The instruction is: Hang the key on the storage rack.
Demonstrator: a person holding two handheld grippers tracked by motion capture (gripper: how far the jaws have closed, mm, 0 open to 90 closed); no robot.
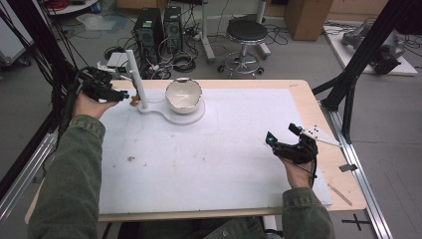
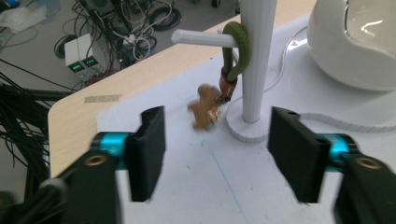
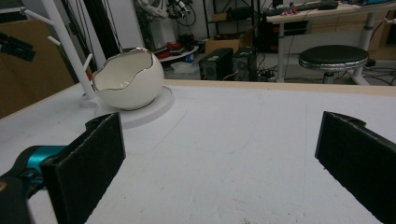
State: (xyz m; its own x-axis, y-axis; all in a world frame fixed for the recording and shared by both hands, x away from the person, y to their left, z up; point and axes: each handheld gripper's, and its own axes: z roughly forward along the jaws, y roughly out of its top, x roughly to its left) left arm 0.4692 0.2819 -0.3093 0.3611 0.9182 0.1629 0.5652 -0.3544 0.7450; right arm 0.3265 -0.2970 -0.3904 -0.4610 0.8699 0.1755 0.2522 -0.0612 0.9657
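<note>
Left gripper view has the left claw [image 2: 215,154] open, jaws apart with nothing between them, just short of the gingerbread-man keychain [image 2: 204,106] hanging by its green loop [image 2: 237,49] from the white stand's peg [image 2: 201,38]. Right claw [image 1: 282,138] sits open over the bench [image 1: 209,164], well apart.

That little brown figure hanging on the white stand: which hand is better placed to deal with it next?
Left, probably. Its claw is open right in front of the figure hanging from a peg on the stand. The right claw sits far across the table.
</note>
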